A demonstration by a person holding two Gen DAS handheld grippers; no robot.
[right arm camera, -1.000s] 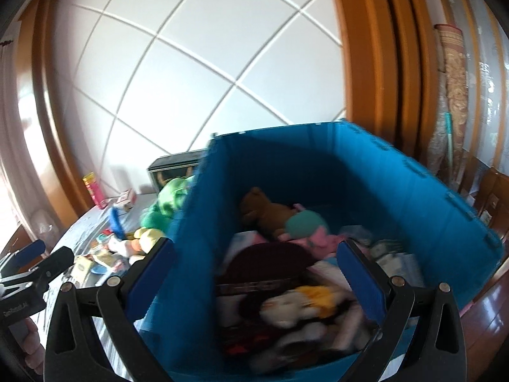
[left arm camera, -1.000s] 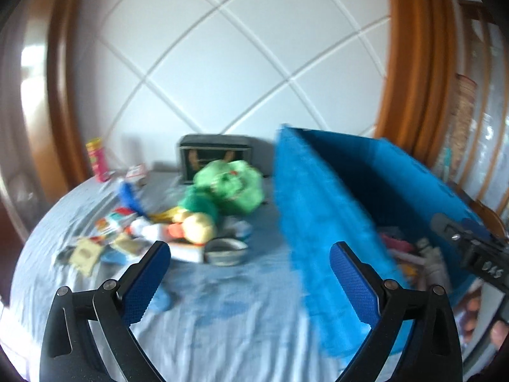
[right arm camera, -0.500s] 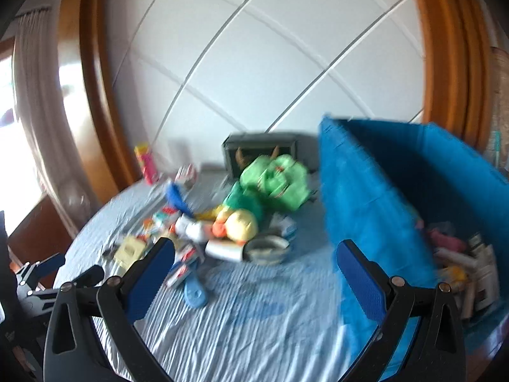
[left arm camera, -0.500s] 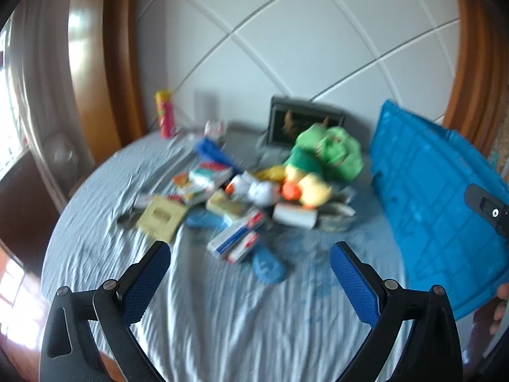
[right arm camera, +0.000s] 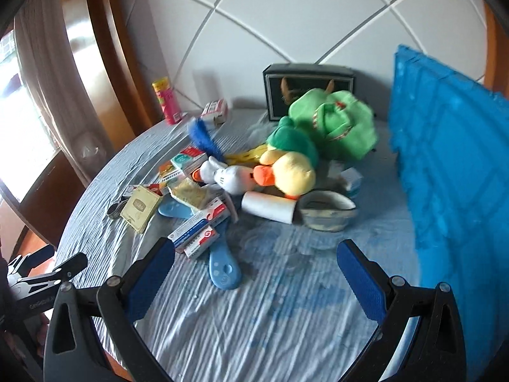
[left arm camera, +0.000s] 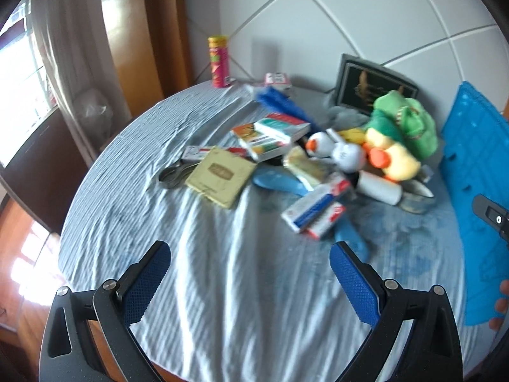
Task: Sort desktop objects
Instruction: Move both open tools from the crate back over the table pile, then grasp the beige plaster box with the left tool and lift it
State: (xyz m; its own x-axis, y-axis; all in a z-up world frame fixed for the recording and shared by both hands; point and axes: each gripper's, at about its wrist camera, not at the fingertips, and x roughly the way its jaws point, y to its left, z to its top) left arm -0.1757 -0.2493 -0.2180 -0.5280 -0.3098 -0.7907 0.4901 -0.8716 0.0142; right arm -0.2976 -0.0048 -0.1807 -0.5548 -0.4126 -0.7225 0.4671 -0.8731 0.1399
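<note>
Hovering above the near edge of the round, cloth-covered surface (left arm camera: 222, 286), both grippers hang empty with their jaws spread wide: the left gripper (left arm camera: 249, 280) over bare cloth, the right gripper (right arm camera: 256, 270) a little closer to the heap. Nothing is touched yet, so the step in hand looks like picking the next thing to carry off.

The clutter sits in a tight cluster toward the far middle of the surface. Nearest the right gripper lie a blue plastic paddle (right arm camera: 222, 267) and, partly on top of it, a pair of red-and-white medicine boxes (right arm camera: 198, 226). Behind them a white roll (right arm camera: 267, 207) lies on its side, touching a shallow metal bowl (right arm camera: 327, 211). A yellow duck plush (right arm camera: 289, 175) and a green plush (right arm camera: 331, 127) crowd the back, with a flat olive packet (left arm camera: 221, 175) off to the left. The blue bin (right arm camera: 451, 172) stands at the right edge, its inside hidden from here.

I'd say the boxes are the sensible pick: they are outermost and stiff, and lifting them frees the paddle beneath. The right gripper is better placed for it. It should come down with the fingers across the narrow width of one box, not both at once, since the two are stacked askew and could slip apart. The plush toys would squash easily and can wait. The white roll may roll if nudged.
</note>
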